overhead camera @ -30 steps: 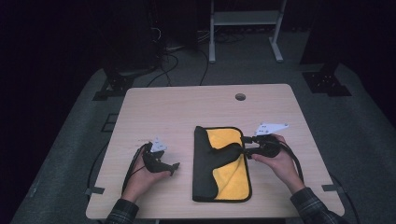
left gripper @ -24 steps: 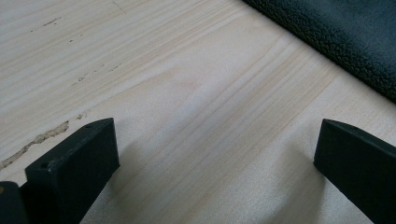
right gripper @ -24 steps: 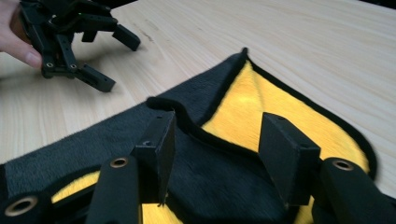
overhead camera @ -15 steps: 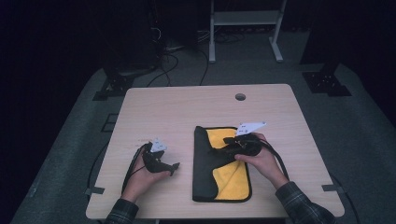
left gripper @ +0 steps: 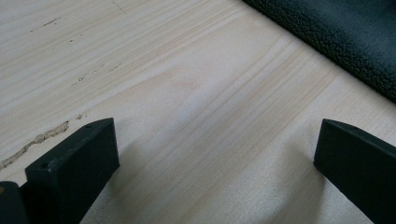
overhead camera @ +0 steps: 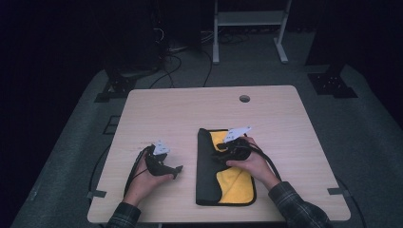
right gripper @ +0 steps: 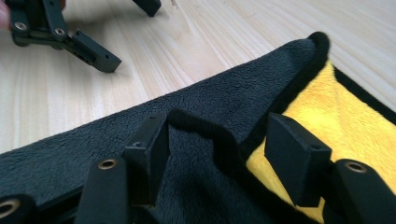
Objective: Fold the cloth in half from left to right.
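Your pale wood-grain bench [overhead camera: 190, 109] carries the plush black-and-yellow cloth [overhead camera: 237, 183] under your right tool [right gripper: 215, 140], its jaws wide astride a raised black hem fold, seemingly ready to pinch it, while your left tool [left gripper: 215, 154] rests wide and empty beside the cloth's pebbly edge.

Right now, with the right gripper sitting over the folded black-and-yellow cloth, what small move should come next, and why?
Probably close the right gripper. Its jaws stand open on either side of the raised black hem of the cloth, where the black flap lies folded over the yellow side, so the edge is already between them. The left gripper rests open on the bare table beside the cloth and need not move yet.
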